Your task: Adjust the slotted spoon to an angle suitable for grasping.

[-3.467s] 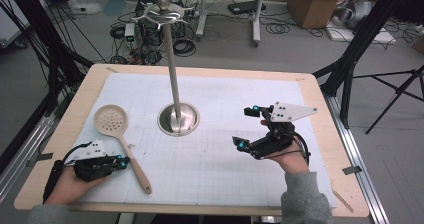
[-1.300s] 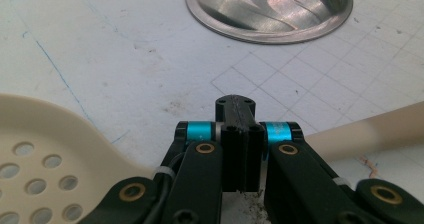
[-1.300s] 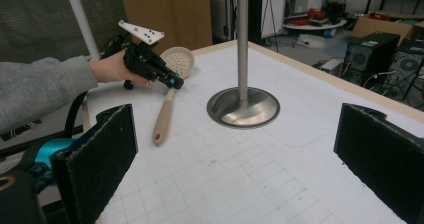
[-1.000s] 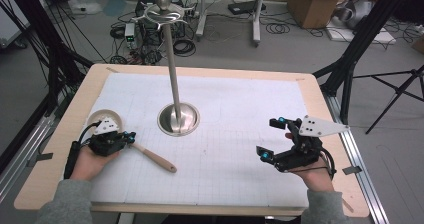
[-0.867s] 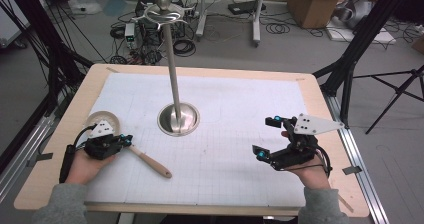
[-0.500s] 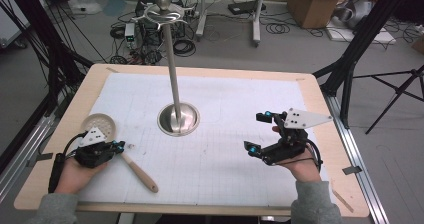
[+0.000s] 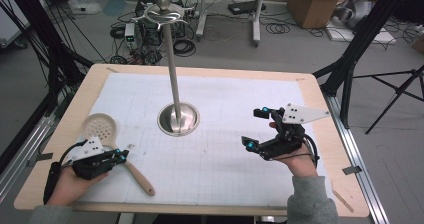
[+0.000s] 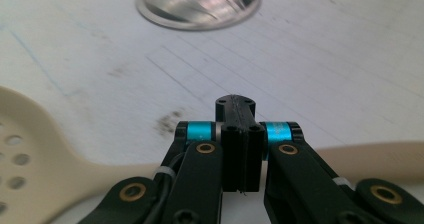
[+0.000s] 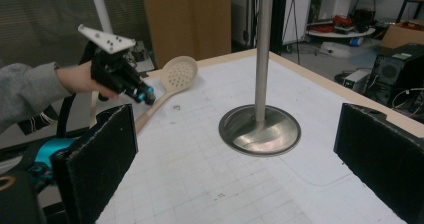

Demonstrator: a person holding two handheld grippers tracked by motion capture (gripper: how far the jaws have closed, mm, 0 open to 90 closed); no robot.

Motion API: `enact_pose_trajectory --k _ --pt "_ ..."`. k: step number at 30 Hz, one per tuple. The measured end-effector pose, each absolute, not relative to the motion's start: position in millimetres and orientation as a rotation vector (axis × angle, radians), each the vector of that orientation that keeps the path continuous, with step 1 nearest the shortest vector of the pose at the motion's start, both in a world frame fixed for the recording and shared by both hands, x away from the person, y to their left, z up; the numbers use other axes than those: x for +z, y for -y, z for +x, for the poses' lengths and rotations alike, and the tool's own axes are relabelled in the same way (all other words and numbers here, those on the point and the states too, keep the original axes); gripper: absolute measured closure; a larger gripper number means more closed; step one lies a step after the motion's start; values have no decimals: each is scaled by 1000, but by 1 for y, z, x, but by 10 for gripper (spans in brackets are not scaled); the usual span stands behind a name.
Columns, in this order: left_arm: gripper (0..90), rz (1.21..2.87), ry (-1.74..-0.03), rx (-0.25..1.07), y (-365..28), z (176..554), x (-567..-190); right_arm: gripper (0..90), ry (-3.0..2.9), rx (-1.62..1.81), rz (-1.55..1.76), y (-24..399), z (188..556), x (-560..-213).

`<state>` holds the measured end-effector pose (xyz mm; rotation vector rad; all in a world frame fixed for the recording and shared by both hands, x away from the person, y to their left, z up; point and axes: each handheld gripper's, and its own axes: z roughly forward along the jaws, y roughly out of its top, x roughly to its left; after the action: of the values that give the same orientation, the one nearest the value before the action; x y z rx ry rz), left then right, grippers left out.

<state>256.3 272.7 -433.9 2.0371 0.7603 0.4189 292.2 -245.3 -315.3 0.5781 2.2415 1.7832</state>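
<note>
Where left gripper (image 7: 120,156) clamps, spoon (image 7: 100,127) neck hidden

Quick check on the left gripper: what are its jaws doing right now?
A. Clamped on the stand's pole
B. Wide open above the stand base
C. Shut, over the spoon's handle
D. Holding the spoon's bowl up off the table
C: the left gripper has its jaws pressed together with no gap, over the handle of the spoon, which lies on the table.
</note>
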Motion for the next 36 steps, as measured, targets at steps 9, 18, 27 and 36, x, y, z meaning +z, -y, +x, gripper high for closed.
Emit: enact_pose_trajectory --k 9,18,27,36 --pt "896 2066 -667 323 -260 234 -433 23 -2233 1805 561 243 291 -311" --pt "896 2122 -597 249 -252 226 -439 23 -2238 1793 568 242 292 -311" --pt "895 2107 -602 262 -245 231 -440 23 -2262 1771 563 237 294 -314" --pt "895 2112 -588 280 -224 254 -441 23 -2271 1747 583 240 291 -316"
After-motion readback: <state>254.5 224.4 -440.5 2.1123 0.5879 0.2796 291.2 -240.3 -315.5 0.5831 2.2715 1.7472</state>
